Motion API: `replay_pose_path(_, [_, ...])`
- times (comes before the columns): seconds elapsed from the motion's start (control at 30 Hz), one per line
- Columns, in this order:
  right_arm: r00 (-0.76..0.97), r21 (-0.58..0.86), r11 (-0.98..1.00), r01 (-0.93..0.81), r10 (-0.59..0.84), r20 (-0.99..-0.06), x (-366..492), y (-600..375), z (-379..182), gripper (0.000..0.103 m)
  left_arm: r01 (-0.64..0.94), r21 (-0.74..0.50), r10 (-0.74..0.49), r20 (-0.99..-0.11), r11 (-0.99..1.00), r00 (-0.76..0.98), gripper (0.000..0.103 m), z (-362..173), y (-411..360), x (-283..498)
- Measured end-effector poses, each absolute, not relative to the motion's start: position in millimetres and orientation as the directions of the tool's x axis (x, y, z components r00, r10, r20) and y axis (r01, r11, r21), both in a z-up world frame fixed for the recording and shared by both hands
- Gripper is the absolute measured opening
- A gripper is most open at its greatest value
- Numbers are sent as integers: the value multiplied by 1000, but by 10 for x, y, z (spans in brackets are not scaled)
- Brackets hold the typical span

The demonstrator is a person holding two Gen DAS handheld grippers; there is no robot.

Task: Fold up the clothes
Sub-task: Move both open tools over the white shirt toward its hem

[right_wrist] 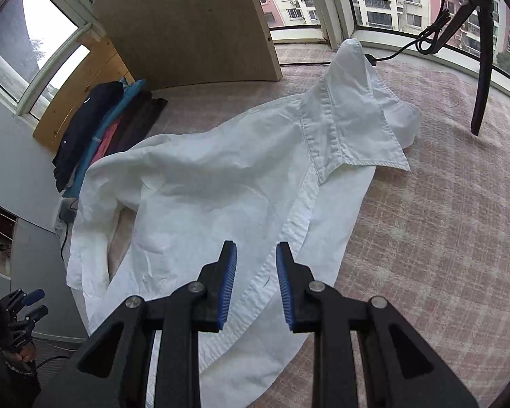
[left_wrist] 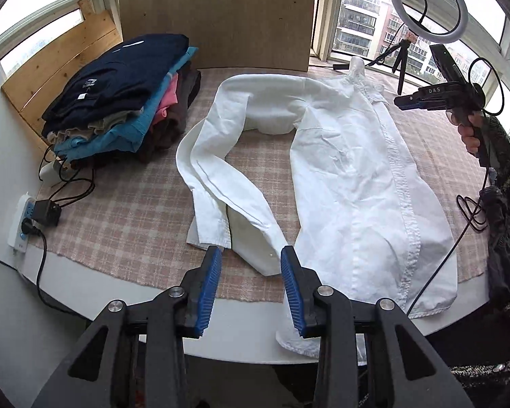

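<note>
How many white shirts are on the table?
1. The white shirt lies spread on the checked cloth, right of the pile of folded clothes. No white shows in that pile, but more could be hidden inside.

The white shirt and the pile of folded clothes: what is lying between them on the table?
Nothing lies there: in the left wrist view, only bare checked tablecloth separates the white shirt from the pile of folded clothes.
</note>
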State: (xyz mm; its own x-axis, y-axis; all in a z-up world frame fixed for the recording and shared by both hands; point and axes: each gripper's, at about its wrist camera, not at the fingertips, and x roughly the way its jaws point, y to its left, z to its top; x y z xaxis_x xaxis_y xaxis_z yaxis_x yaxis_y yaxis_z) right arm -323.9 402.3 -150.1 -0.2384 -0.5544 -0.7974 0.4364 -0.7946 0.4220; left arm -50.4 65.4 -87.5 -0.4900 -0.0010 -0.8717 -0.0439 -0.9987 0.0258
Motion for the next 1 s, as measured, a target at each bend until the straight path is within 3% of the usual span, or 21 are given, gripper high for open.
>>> replay_pose_path(0.13, [-271, 420, -760, 496, -595, -756, -3055, 4255, -1040, 28, -19, 46, -31, -868, -999, -496, 37, -715, 830, -87])
replay_pose_path(0.23, [-295, 412, -734, 540, -623, -724, -2915, 4431, -696, 53, -47, -65, 79, -883, -997, -462, 38, -896, 1074, 38])
replay_pose_path(0.27, [-302, 408, -725, 554, -632, -713, -2869, 4490, -582, 56, -66, -108, 126, -890, -992, -437, 38, -1024, 1209, 41])
replay_pose_path(0.33, [-329, 389, -726, 567, -633, -701, -2819, 4576, -473, 55, -115, -145, 179, -905, -983, -387, 38, -1289, 1545, 58])
replay_pose_path(0.4, [-335, 379, -756, 534, -601, -726, -2919, 4552, -709, 53, -184, -137, 193, -922, -973, -335, 38, -1544, 1923, 78])
replay_pose_path(0.47, [-333, 372, -784, 497, -568, -753, -3030, 4520, -966, 29, -232, -106, 178, -931, -967, -318, 38, -1687, 2169, 79])
replay_pose_path(0.5, [-332, 368, -798, 478, -551, -766, -3086, 4504, -1094, 26, -254, -91, 170, -935, -963, -312, 38, -1751, 2279, 76])
replay_pose_path(0.83, [-277, 338, -852, 400, -464, -842, -3702, 4168, -1971, 26, -246, -20, 89, -958, -969, -273, 38, -2063, 2537, -44])
replay_pose_path(1.0, [-174, 450, -809, 378, -540, -823, -3886, 4035, -2228, 26, -220, -26, 83, -963, -975, -257, 39, -2126, 2551, -96])
